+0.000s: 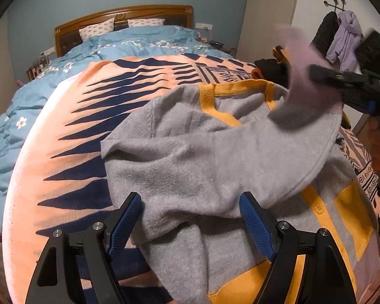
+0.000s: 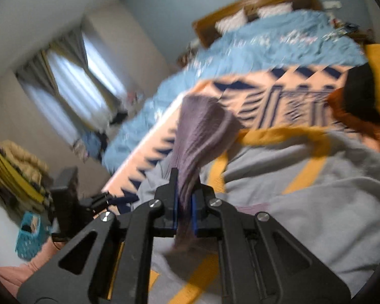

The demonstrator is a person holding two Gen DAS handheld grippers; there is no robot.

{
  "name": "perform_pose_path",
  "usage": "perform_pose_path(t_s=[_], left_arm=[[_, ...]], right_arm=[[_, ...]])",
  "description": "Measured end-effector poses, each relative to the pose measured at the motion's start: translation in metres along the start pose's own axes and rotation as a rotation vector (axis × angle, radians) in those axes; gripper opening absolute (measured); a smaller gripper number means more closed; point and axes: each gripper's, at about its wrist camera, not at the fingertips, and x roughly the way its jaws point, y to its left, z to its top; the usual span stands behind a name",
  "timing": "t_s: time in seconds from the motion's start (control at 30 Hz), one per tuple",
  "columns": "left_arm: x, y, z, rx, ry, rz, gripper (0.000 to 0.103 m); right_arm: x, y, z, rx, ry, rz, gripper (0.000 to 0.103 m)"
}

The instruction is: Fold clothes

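- Across the middle of the left wrist view, the grey cardigan [image 1: 190,157] with yellow trim lies rumpled on an orange and navy blanket [image 1: 63,126], which covers the bed [image 1: 38,88]; I judge the blanket gives me a flat place for folding.
- At the bottom of that view my left gripper [image 1: 190,225] hovers over the near bunch of cloth with its jaws spread wide, one blue pad on each side of the fold and neither pressing it. It holds nothing, and I reckon it waits there to pin or take that edge.
- At the lower centre of the right wrist view my right gripper [image 2: 184,210] has its jaws pressed together on a ribbed purplish-grey cuff [image 2: 202,131], most likely the sleeve's end.
- At the upper right of the left view the same gripper lifts that sleeve clear of the body, seemingly to carry it across the chest.
- Both views are blurred around the lifted cloth, so I cannot tell how much sleeve hangs free.
- Beyond the collar, at the right edge, a dark and orange heap of clothes [image 1: 268,71] sits apart.
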Motion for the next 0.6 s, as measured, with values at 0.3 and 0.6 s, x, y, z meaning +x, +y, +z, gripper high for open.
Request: perform_pose_path(t_s=[0.3, 0.6], left_arm=[[0.003, 0.008, 0.000, -0.016, 0.024, 0.000, 0.081], [0.017, 0.009, 0.006, -0.031, 0.048, 0.070, 0.072]], right_arm=[[-0.026, -0.065, -0.062, 0.061, 0.125, -0.151, 0.023], [-0.028, -0.092, -0.053, 0.169, 0.068, -0.134, 0.023]])
